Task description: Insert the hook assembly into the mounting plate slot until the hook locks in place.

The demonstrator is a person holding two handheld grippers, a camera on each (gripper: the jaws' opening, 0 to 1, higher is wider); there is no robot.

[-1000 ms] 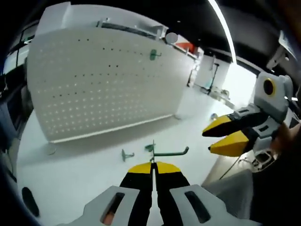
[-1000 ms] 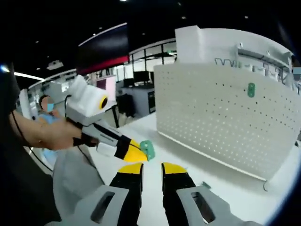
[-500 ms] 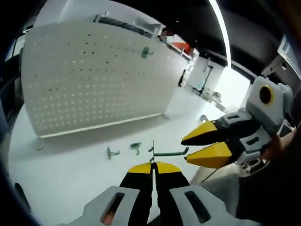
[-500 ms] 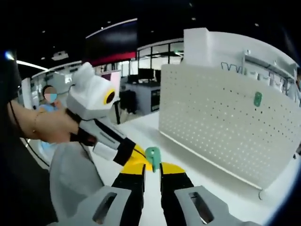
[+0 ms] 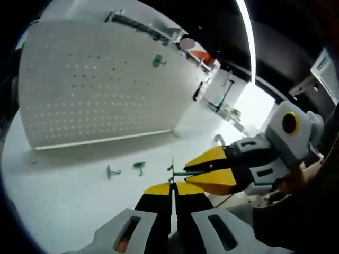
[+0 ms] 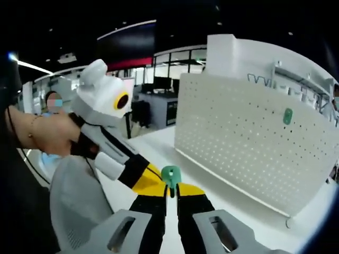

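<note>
A green hook assembly (image 5: 183, 172) hangs above the white table, its flat plate (image 6: 170, 173) upright and its rod pointing right in the left gripper view. My left gripper (image 5: 172, 185) is shut on the plate end. My right gripper (image 6: 170, 191) has its jaws drawn in on the hook from the other side; in the left gripper view it (image 5: 188, 172) comes in from the right around the rod. The left gripper (image 6: 157, 180) enters the right gripper view from the left. The white pegboard mounting plate (image 5: 95, 90) stands upright behind, with another green hook (image 5: 157, 61) mounted high on it.
Two loose green hooks (image 5: 111, 172) (image 5: 139, 166) lie on the white table (image 5: 63, 206) in front of the pegboard (image 6: 249, 143). A person's hand (image 6: 45, 138) holds the left gripper. A grey chair back (image 6: 74, 201) is low at the left.
The right gripper moved in toward the left one and its jaws narrowed from open onto the hook. Both views shifted slightly with the hands.
</note>
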